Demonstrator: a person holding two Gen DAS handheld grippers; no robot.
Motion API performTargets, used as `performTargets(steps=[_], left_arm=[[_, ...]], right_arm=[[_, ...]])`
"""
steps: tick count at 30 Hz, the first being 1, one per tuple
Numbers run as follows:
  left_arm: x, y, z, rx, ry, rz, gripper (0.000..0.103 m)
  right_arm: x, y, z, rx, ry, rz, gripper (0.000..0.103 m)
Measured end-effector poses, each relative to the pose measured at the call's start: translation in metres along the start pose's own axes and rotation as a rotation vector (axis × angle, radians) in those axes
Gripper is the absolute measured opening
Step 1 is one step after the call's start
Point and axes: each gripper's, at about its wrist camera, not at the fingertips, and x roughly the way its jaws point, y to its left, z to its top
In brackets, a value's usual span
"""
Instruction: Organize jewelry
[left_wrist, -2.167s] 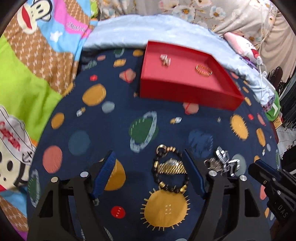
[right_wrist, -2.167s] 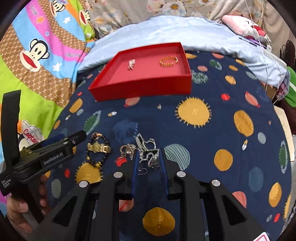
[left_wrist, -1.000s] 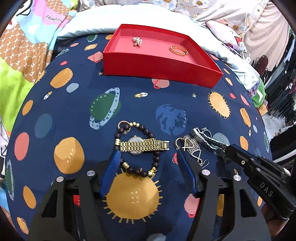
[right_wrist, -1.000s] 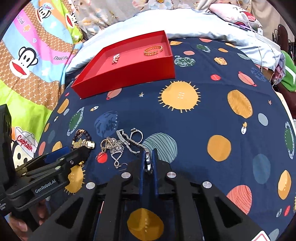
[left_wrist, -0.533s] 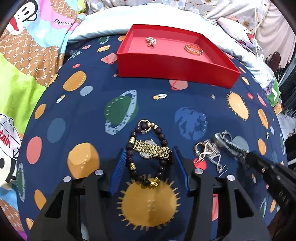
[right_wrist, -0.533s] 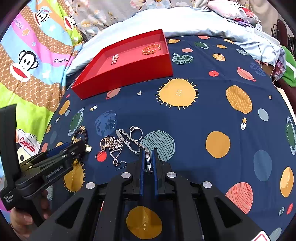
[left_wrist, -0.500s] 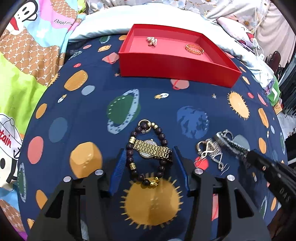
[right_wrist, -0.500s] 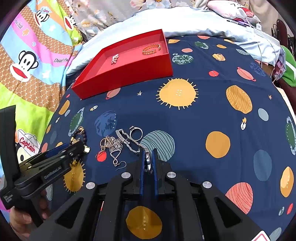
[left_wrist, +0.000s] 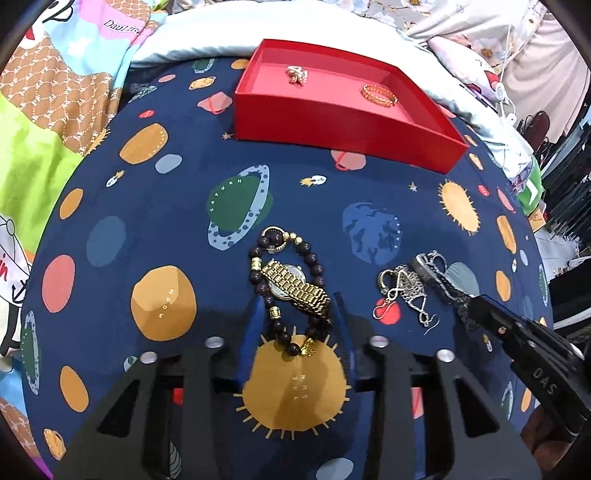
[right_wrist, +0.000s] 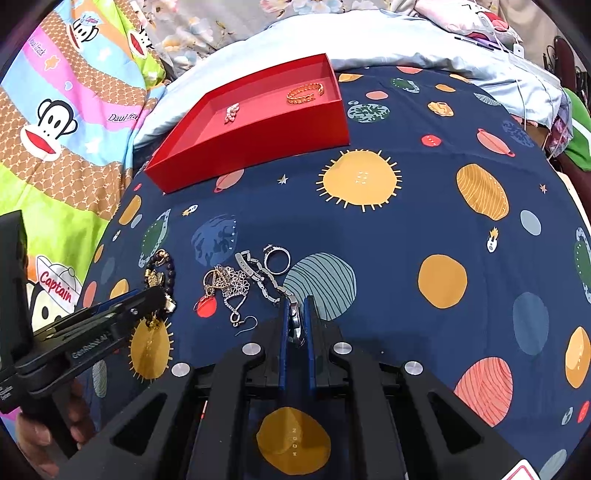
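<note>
a: left claw (left_wrist: 295, 321) sits half open around the gold watch (left_wrist: 295, 288) and bead bracelet (left_wrist: 284, 291) on the bed cover; right claw (right_wrist: 295, 325) pinches the silver bracelet (right_wrist: 262, 277)

b: close low, catching the watch band before heading to the red tray (left_wrist: 332, 118)

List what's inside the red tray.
Inside the red tray lie two pieces: a gold chain bracelet toward its right end and a small sparkly silver piece toward its left. The near wall hides a strip of the floor behind it.
</note>
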Motion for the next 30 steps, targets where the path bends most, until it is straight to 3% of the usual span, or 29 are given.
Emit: performTargets(steps=[1, 10, 19, 21, 22, 30], left_arm=[[-0.003, 0.000, 0.001, -0.003, -0.005, -0.013, 0.028], [-0.001, 0.000, 0.004, -0.035, 0.014, -0.064, 0.030], [0.009, -0.002, 0.004, -0.053, 0.015, -0.041, 0.032], [0.008, -0.001, 0.003, -0.052, 0.011, -0.036, 0.027], [0.008, 0.001, 0.003, -0.055, 0.014, -0.049, 0.020], [-0.003, 0.005, 0.004, -0.052, -0.008, -0.079, 0.004]], right_arm=[[0.000, 0.000, 0.000, 0.002, -0.001, 0.001, 0.007], [0.002, 0.001, 0.002, 0.000, 0.001, 0.004, 0.007], [0.002, 0.002, 0.002, 0.004, 0.001, 0.007, 0.007], [0.002, 0.002, 0.002, 0.004, 0.001, 0.008, 0.008], [0.002, 0.003, 0.002, 0.003, 0.001, 0.009, 0.008], [-0.001, 0.002, 0.001, -0.006, -0.005, 0.022, 0.006]])
